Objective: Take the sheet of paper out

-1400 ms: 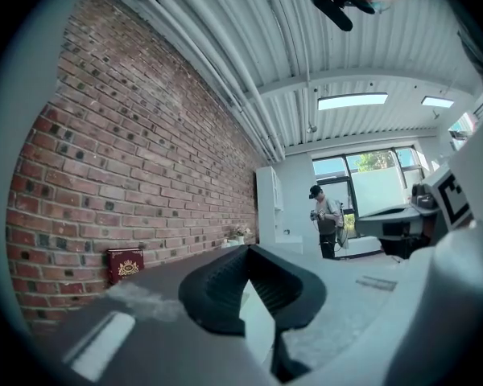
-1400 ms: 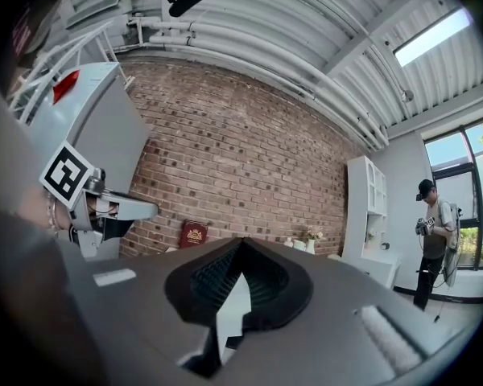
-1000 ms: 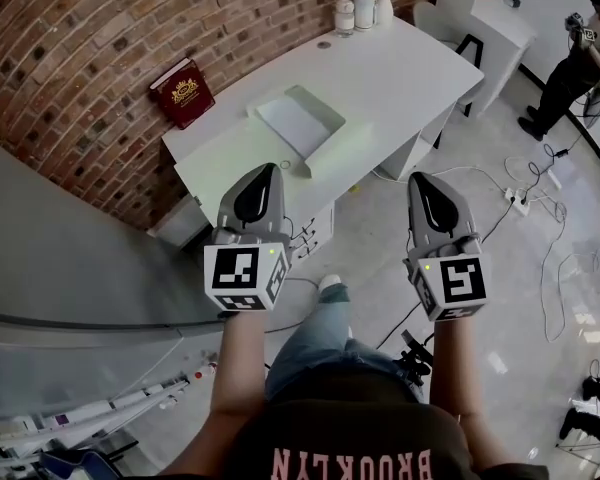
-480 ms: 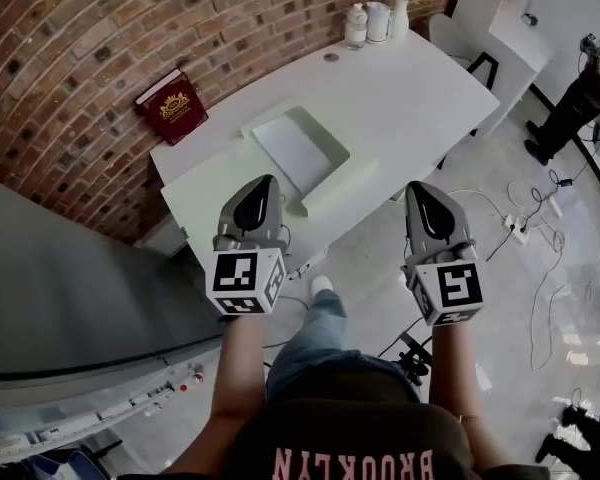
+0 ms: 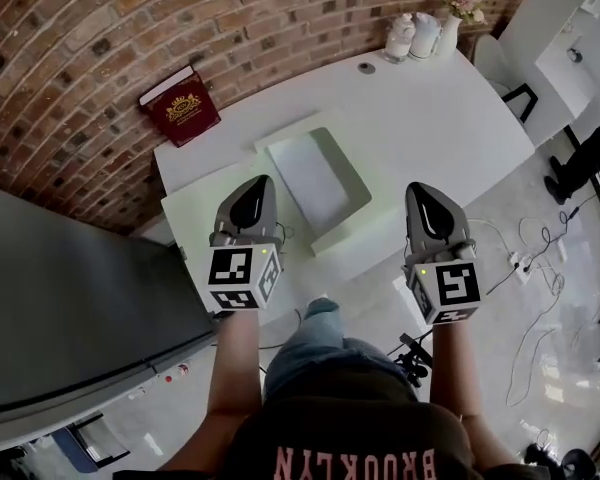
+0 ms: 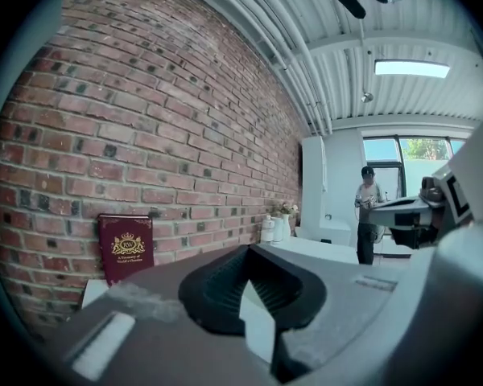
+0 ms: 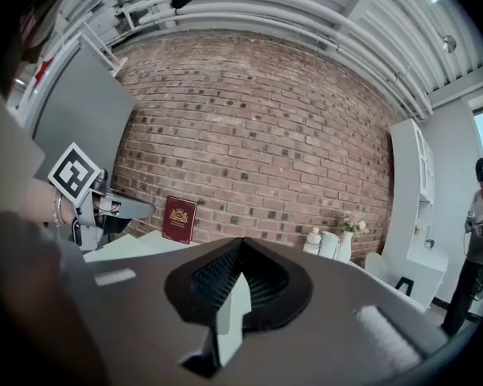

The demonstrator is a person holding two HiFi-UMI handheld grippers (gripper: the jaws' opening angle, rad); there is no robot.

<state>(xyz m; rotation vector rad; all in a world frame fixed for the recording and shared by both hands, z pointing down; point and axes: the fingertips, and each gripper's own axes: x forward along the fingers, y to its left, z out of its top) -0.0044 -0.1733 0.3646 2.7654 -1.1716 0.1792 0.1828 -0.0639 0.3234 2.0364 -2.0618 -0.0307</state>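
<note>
Head view, left to right. A grey panel point(image 5: 70, 298) closes off your left side. One red book point(image 5: 183, 108) leans on the brick wall point(image 5: 100, 28) at the table's point(image 5: 450, 108) far left edge.

Your left gripper point(image 5: 263, 180) hangs above the near left part of the table, fingers pressed together, nothing between them. Its tip shows just left of the near end of the one tray point(image 5: 358, 186) and does not touch it.

The one sheet of paper point(image 5: 310, 173) lies flat inside that tray, ahead of both grippers and between their lines, closer to the left one. The tray's long sides run away from you; its raised rim surrounds the sheet.

Your right gripper point(image 5: 417, 186) is well apart from the tray on its right, above the table's near edge, fingers likewise pressed together and empty.

Right of the tray the tabletop is bare up to the far right corner, where two white containers point(image 5: 412, 36) and one vase of flowers point(image 5: 458, 8) stand against the wall, a small round object point(image 5: 367, 68) just before them. Cables point(image 5: 540, 268) lie on the floor at the right.
</note>
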